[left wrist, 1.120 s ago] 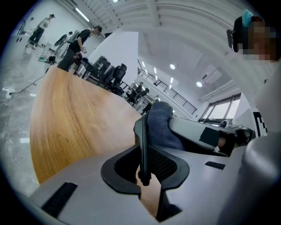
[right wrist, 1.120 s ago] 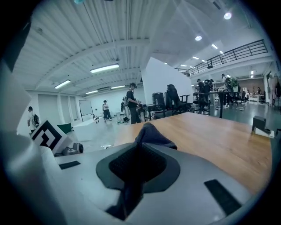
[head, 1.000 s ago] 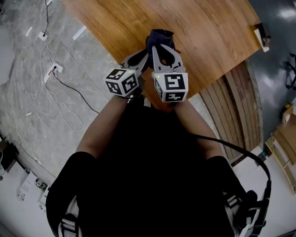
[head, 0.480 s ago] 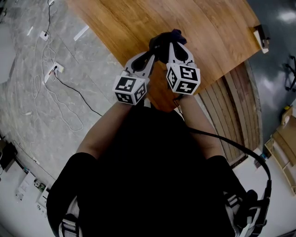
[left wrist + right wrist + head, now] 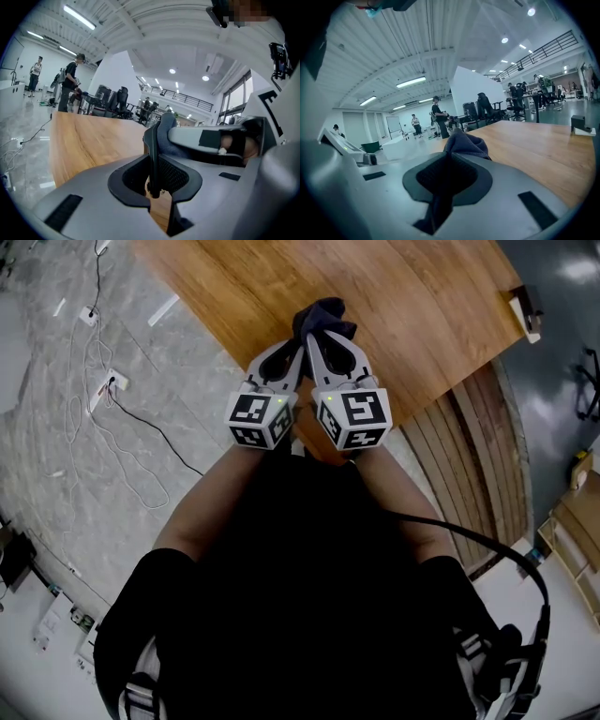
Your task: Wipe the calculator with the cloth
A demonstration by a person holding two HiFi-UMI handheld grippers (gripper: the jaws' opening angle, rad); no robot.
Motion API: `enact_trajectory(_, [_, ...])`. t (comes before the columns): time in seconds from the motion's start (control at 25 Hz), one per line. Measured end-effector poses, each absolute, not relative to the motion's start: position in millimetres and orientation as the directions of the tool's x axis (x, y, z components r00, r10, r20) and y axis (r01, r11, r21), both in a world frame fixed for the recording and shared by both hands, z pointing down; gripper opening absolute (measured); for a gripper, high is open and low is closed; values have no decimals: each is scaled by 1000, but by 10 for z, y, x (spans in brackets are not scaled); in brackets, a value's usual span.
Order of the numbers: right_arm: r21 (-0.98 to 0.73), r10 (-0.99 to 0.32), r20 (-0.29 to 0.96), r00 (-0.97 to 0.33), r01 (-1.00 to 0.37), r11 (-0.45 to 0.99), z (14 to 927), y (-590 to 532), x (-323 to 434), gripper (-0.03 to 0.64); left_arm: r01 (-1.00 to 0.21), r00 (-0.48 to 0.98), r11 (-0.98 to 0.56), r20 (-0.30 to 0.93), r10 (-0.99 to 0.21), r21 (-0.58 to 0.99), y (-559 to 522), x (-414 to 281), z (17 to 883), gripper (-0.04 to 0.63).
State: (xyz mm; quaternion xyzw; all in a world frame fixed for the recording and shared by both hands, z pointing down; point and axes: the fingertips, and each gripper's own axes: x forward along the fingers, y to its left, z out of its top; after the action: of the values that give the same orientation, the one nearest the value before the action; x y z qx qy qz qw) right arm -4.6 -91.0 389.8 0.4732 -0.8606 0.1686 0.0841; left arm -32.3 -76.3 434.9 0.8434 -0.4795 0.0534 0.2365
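Wood-grain table fills the head view from 11 to 2 o'clock. Both claws sit side by side over its rounded near corner, tips meeting under a dark blue cloth bunched at 12 o'clock of them. Head view hides what the left claw has. Left gripper view shows it: a thin black slab, the calculator, pinched edge-on between the pads, flat faces to 3 and 9 o'clock, long axis running straight out along the claw. Cloth lies against its 3 o'clock face there, and the right claw reaches in from 3 o'clock. Right gripper view shows that claw closed on the cloth, a fold humped past the tips; calculator not visible in that view. Room: bare wood ahead at 12 and 1 o'clock. Table edge is close at 9 o'clock, with grey floor and cables beyond. Small box sits at the table's 2 o'clock edge. People stand far off in both gripper views.
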Motion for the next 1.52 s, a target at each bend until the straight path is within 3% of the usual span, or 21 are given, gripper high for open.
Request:
enact_trajectory(0.32, [-197, -820, 389, -420, -908, 371, 4292, -1056, 457, 34, -826, 545, -465, 246, -801, 319, -687, -239, 4113, 66])
enact_trajectory(0.76, [-209, -708, 322, -628, -777, 594, 4144, -567, -104, 34, -850, 502, -425, 231, -834, 313, -795, -385, 4076, 67])
enact_trajectory(1.28, [-181, -730, 443, -520, -849, 495, 4591, -804, 305, 34, -843, 515, -460, 171, -840, 278, -673, -332, 3806, 66])
enact_trajectory(1.52, [-234, -710, 354, -609, -793, 563, 4246, -629, 38, 34, -850, 503, -444, 184, -844, 283, -715, -364, 3873, 66])
